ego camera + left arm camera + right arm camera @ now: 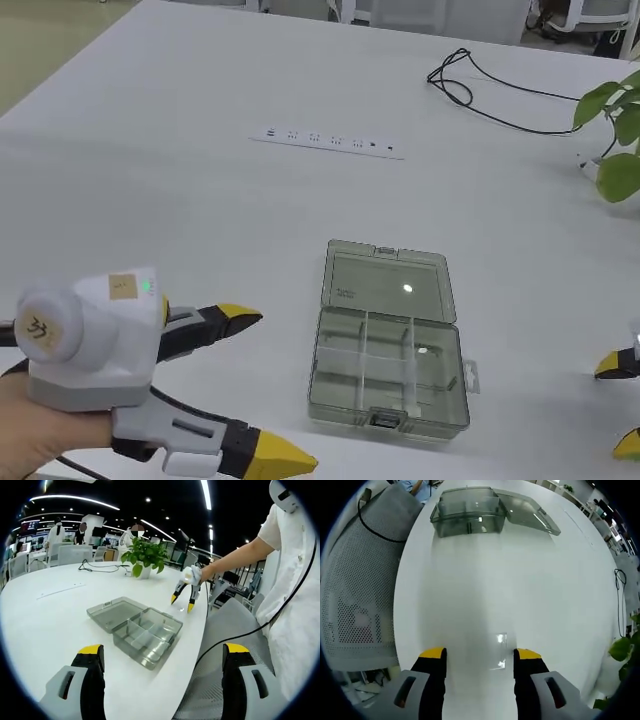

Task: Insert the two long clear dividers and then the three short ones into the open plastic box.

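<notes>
On the white table [200, 200]: box [388, 350] open, dividers [408, 360] inside faint | left claw [280, 390] released | right claw [612, 410] released, edge-cropped

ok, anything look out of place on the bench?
One thing: small clear pieces lie loose on the table just ahead of the open right gripper, well away from the open box. They may be short dividers not yet inserted, but they are too faint to confirm. Nothing looks spilled or damaged.

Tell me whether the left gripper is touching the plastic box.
Apart. The head view shows bare white table between the left gripper's open jaws and the plastic box.
</notes>
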A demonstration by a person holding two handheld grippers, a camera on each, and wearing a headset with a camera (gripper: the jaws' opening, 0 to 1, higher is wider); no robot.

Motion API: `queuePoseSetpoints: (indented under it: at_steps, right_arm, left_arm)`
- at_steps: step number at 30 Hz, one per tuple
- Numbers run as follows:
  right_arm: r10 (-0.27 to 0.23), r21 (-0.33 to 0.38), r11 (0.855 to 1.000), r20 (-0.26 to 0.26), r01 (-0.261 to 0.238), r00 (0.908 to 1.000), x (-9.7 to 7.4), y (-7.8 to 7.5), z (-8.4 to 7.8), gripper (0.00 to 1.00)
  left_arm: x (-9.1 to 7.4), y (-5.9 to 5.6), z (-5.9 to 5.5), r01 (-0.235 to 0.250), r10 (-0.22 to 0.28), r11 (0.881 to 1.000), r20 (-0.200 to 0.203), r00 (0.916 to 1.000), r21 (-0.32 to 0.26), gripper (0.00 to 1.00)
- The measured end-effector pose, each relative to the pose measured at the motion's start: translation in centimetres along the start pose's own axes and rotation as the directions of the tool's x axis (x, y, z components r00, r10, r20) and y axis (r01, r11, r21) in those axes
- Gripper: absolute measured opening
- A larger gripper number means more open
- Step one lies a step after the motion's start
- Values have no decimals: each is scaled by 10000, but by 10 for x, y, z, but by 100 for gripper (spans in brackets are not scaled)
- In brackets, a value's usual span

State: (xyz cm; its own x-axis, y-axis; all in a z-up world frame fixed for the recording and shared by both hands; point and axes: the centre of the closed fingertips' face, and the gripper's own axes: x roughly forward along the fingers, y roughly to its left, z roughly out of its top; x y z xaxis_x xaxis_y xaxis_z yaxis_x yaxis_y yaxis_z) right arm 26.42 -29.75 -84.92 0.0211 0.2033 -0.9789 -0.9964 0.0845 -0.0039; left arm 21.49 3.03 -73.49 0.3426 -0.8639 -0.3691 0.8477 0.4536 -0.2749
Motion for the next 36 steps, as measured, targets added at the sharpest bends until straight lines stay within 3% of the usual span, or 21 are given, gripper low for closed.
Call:
queuePoseSetpoints:
  at_steps: [16, 27, 36]
  right_arm:
    - [-42, -129, 9999, -156, 40, 9999, -1, -1, -1, 33]
    - [-219, -202, 9996, -257, 214, 9994, -4, -2, -2, 33]
    - [-539, -138, 9985, -30, 539, 9985, -15, -4, 6, 33]
  left_arm:
    - [-1, 0, -1, 16, -16, 10000, -22, 10000, 21, 100]
    - [-3, 1, -3, 2, 0, 9999, -135, 9999, 128, 100]
    - [-4, 0, -3, 34, -32, 9998, -133, 9999, 176, 100]
